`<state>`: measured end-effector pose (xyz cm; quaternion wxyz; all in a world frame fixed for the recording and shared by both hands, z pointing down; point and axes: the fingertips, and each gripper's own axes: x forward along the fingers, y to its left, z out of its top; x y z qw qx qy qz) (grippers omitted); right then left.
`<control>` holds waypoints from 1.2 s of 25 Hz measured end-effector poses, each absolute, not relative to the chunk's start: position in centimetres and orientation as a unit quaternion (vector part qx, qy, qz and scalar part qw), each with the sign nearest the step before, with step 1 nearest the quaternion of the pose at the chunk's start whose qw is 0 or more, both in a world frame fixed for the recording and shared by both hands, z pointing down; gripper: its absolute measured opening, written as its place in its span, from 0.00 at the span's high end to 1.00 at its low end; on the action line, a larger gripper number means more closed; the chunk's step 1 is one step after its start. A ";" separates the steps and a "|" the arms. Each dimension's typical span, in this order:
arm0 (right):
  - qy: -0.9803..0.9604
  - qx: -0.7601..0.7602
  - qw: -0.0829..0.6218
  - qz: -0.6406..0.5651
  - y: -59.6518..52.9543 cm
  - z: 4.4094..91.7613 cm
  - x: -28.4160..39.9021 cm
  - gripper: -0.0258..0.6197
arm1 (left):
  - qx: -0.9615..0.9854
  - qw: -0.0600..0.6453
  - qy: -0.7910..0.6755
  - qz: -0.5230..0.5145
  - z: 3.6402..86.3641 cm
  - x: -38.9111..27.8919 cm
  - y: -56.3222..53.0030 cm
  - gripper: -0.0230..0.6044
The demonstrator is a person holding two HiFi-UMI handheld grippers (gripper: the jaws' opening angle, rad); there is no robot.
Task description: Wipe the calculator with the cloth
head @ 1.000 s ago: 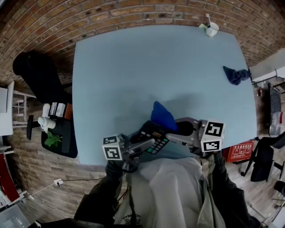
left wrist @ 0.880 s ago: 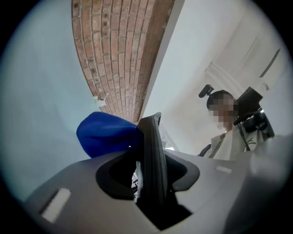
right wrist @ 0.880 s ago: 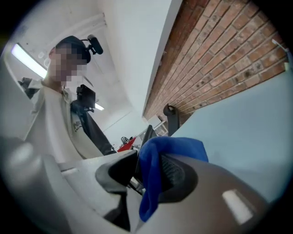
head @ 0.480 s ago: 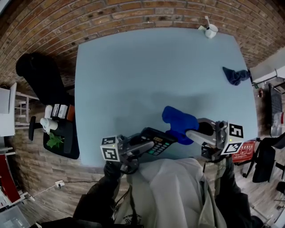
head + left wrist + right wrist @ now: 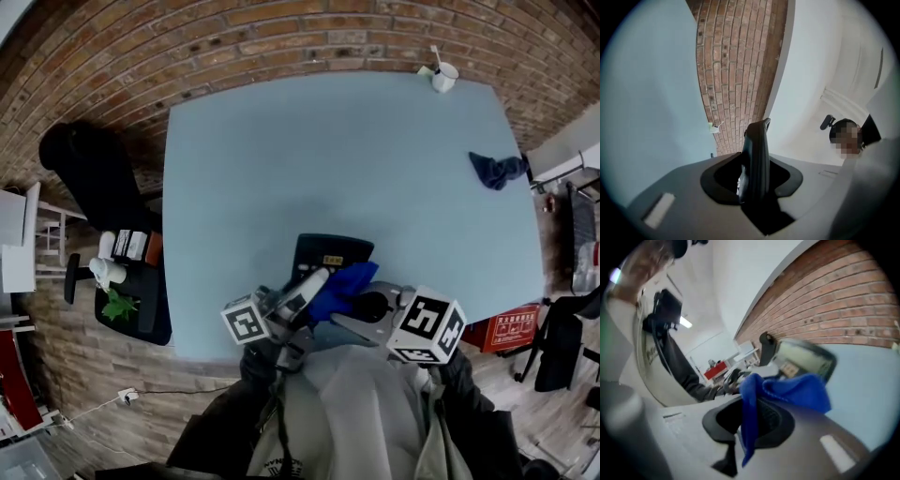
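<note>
Pointing display-end toward the brick wall point(image 5: 281, 28), calculator point(image 5: 330, 255) runs lengthwise away.

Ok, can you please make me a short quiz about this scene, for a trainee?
1. True or false: the left gripper is empty.
2. Which gripper has the blue cloth between its jaws? A left, B right, C neither.
3. Fill in: in the head view, a dark cloth lies near the table's ___ edge.
Key: 1 false, it is shut on the calculator. 2 B, the right gripper, its jaws closing on it. 3 right.
</note>
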<state>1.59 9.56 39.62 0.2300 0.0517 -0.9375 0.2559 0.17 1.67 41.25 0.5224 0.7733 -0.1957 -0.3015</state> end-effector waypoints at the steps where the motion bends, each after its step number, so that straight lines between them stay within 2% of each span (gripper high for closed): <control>1: -0.939 0.081 0.198 0.269 7.3 38.4 2.5 0.88 | 0.777 0.520 -0.198 -0.294 41.2 0.1 1.8 0.76; 3: -0.939 0.138 0.144 0.281 3.3 36.0 4.3 0.88 | 0.772 0.526 -0.198 -0.298 41.2 -0.2 1.9 0.76; 5: -0.933 0.162 0.129 0.293 2.0 35.4 4.7 0.89 | 0.754 0.538 -0.201 -0.318 41.0 -0.2 1.9 0.76; 9: -0.910 0.077 0.191 0.360 8.2 39.5 1.3 0.89 | 0.725 0.550 -0.223 -0.350 40.8 -0.7 1.2 0.76; 12: -0.908 0.053 0.217 0.355 10.6 41.2 0.4 0.89 | 0.715 0.551 -0.215 -0.374 40.0 -1.4 0.7 0.76; 17: -0.921 0.207 0.107 0.313 0.7 36.2 5.6 0.89 | 0.704 0.556 -0.214 -0.386 39.6 -2.0 0.9 0.76; 19: -0.919 0.196 0.130 0.316 1.0 36.6 5.8 0.89 | 0.697 0.557 -0.220 -0.395 39.6 -2.2 0.8 0.77; 24: -0.906 0.037 0.255 0.334 11.5 41.8 1.5 0.89 | 0.693 0.557 -0.213 -0.406 38.8 -2.3 0.3 0.76; 30: -0.917 0.091 0.246 0.299 7.4 41.2 4.4 0.89 | 0.685 0.552 -0.202 -0.430 37.5 -2.8 0.2 0.77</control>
